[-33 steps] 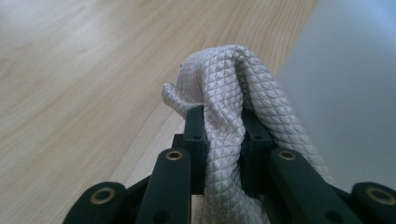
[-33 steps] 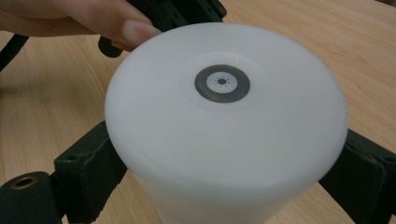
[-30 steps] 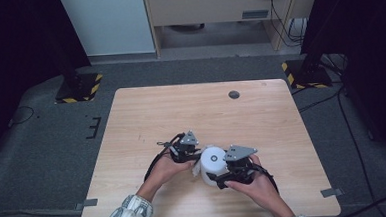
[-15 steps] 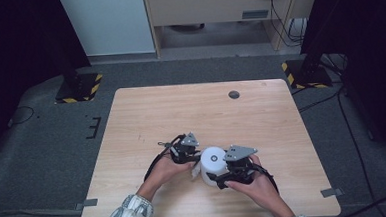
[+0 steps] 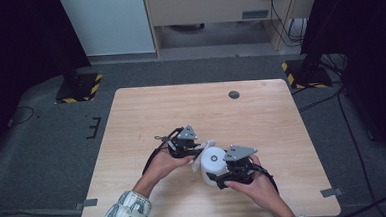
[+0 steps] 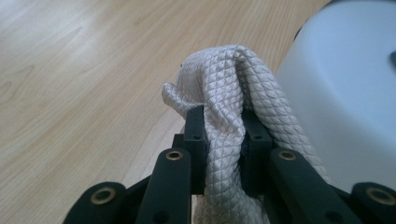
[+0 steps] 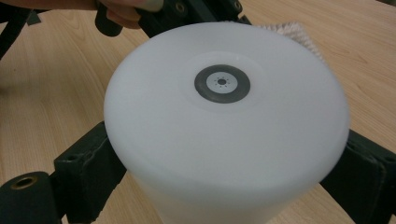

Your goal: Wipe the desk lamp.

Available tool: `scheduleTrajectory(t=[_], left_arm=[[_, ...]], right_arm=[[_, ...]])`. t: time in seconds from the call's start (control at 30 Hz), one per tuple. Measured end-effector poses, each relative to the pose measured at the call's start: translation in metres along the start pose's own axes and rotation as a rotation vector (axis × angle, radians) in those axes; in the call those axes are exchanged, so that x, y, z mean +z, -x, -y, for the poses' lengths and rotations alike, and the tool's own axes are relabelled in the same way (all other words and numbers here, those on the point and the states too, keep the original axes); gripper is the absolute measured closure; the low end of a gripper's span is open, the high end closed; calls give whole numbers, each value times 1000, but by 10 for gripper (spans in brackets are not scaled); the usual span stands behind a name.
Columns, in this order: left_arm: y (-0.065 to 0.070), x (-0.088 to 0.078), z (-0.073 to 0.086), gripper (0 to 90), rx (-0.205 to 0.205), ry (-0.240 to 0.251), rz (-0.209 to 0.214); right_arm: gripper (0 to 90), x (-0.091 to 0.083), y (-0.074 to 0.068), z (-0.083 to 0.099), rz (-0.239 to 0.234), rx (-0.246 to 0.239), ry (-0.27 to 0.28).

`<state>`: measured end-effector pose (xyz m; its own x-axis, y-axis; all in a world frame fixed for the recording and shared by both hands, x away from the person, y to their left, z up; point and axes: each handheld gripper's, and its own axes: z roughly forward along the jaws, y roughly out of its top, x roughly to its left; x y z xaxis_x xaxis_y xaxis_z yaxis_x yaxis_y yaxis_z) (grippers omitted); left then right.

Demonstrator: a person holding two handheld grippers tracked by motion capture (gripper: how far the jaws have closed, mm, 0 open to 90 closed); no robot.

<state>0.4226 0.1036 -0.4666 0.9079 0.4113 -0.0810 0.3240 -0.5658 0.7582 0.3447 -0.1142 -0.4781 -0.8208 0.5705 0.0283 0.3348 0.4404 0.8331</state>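
One white container (image 5: 212,163) and one quilted cloth (image 6: 233,116) are on one wooden worktop (image 5: 261,115). Two grippers, left gripper (image 5: 203,147) and right gripper (image 5: 212,177), work there.

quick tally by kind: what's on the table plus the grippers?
White round container: 1
Quilted pale cloth: 1
Dark round disc set in the tabletop: 1
Grippers: 2, the left gripper and the right gripper
Total: 5
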Motion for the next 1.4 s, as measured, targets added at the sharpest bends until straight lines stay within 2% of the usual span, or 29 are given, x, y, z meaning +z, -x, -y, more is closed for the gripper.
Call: scheduleTrajectory(t=[0.4, 0.67, 0.97, 1.2, 1.4], left_arm=[[1, -12, -19, 759, 20, 25, -7], [-2, -10, -23, 759, 17, 10, 2], [2, -18, -16, 759, 0, 21, -8], [6, -25, -8, 759, 12, 8, -23], [12, -30, 6, 759, -12, 22, -27]], right_arm=[[89, 1, 0, 0, 2, 5, 2], [88, 2, 1, 0, 5, 13, 6], [88, 2, 1, 0, 5, 14, 7], [88, 3, 1, 0, 5, 14, 7], [88, 3, 1, 0, 5, 13, 7]])
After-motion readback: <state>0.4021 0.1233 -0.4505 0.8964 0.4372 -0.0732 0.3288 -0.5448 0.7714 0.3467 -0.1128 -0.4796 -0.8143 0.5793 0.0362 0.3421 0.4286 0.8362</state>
